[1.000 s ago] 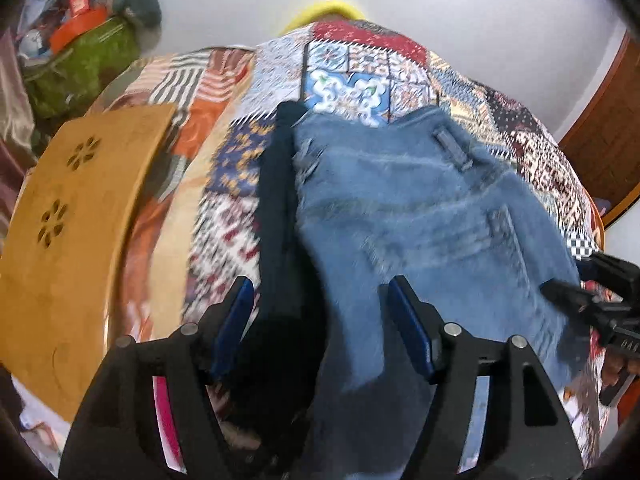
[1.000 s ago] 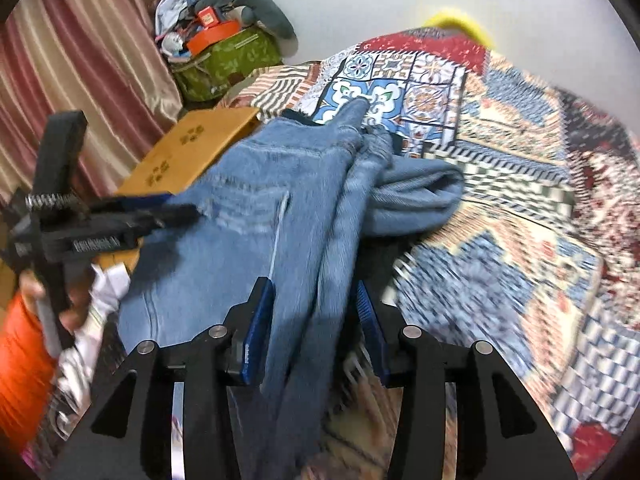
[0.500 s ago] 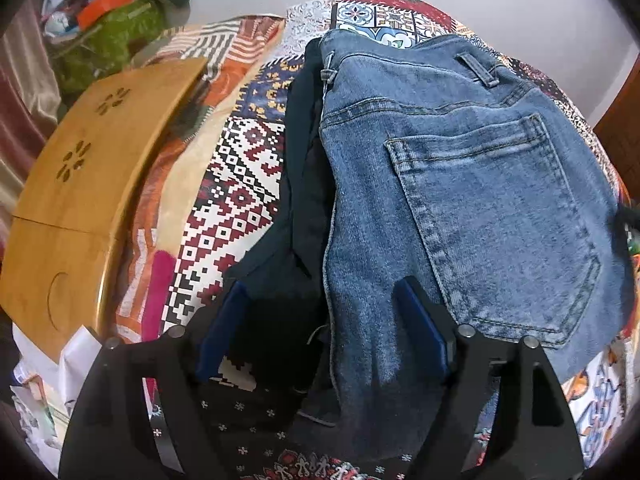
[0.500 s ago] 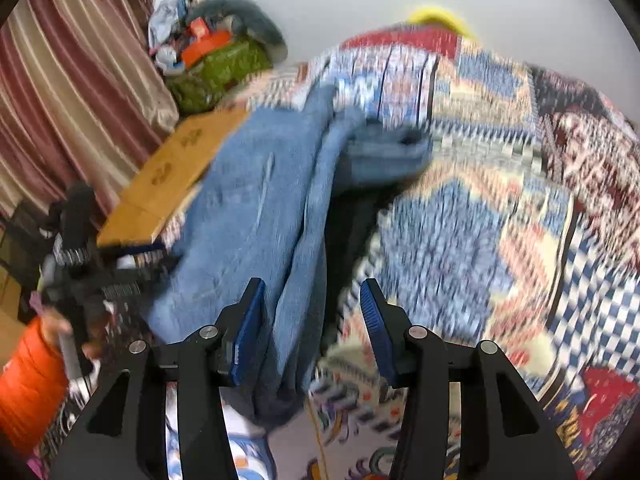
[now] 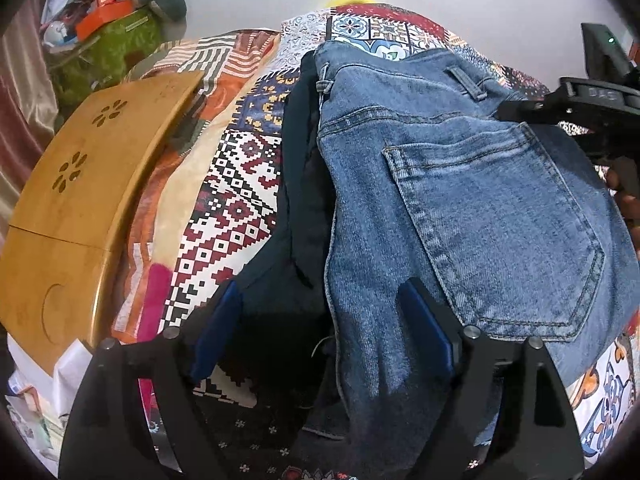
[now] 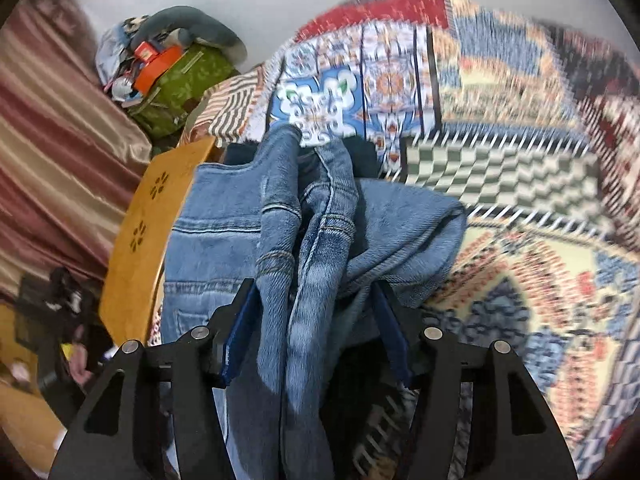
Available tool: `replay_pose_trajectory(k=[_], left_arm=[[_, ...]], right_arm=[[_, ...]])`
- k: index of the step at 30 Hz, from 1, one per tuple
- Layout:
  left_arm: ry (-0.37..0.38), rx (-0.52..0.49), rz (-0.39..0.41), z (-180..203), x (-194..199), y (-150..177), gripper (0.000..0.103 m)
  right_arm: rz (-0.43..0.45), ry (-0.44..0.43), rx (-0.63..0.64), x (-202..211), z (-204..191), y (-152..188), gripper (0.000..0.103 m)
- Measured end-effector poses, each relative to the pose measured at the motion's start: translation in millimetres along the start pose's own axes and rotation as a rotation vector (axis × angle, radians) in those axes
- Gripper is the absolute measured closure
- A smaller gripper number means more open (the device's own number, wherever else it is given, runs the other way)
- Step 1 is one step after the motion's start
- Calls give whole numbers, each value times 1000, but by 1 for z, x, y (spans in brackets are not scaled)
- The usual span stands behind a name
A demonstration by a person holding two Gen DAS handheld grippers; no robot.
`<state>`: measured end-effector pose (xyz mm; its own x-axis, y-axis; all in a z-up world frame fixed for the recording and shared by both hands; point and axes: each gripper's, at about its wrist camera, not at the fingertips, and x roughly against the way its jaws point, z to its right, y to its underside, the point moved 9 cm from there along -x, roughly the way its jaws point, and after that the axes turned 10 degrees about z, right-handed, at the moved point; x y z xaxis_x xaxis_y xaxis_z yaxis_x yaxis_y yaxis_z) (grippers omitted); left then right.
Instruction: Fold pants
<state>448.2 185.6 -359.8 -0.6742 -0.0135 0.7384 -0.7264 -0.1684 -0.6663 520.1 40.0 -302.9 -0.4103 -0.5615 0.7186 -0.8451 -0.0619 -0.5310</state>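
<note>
Left wrist view | left gripper (image 5: 324, 330) gaping, nothing gripped | right gripper (image 6: 316, 336) jaws widening, jeans (image 6: 224, 240) lying slack between | bedspread (image 6: 520, 280) underneath

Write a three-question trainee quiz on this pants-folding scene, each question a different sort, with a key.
1. True or false: the back pocket of the blue denim jeans faces up in the left wrist view.
2. Multiple choice: what lies directly beside the jeans, between them and the curved wooden lap tray? A) a yellow towel B) a dark navy garment C) a white shirt
3. Fill in: the jaws of the left hand-held gripper stand ____, pads clear of the cloth.

Key
1. True; the stitched pocket shows on top.
2. B; it lies on the patchwork bedspread.
3. Open; the jaws have just been opening, with jeans and dark garment between them.
</note>
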Motion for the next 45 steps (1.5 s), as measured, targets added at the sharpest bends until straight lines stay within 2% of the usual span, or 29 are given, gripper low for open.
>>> replay_pose_trajectory(k=[3,5,6,8,10,11,13,17,21,27,31,33,36,39,43,45], left_arm=[[4,13,7,-1,-1,0,20],[2,13,14,-1,0,2,20],[-4,9,18,-1,1,3,20],[-13,2,24,0,2,3,20],[-25,-12,32,0,4,3,20],[-29,-19,34,1,4,3,20],[-37,-34,31,2,4,3,20],[-44,-28,28,4,3,-2,20],[-66,-46,25,7,-1,-5,18],[-69,-47,7,5,-2,-5,17],[-75,-35,-17,2,2,-6,17],[-98,-41,-22,0,10,-7,19],[-107,-21,14,-3,38,-15,19],[-98,18,85,-3,75,-30,19],[-67,40,229,10,150,-59,19],[-50,23,327,23,202,-73,19]], right_arm=[[26,7,77,2,-10,-5,52],[57,16,159,9,-22,-8,66],[79,11,211,15,-33,-9,69],[121,-36,248,26,-49,-13,77],[159,-93,271,34,-61,-17,79],[184,-119,310,39,-67,-17,79],[194,-115,340,36,-63,-14,79],[110,-68,177,4,-6,-5,79],[94,-90,98,4,12,4,77],[116,51,222,18,7,10,73],[151,133,246,40,12,14,62],[166,175,274,58,15,16,61],[183,201,298,85,12,19,60],[241,180,314,126,-3,19,58],[328,112,311,181,-33,21,58],[399,85,326,218,-54,25,58]])
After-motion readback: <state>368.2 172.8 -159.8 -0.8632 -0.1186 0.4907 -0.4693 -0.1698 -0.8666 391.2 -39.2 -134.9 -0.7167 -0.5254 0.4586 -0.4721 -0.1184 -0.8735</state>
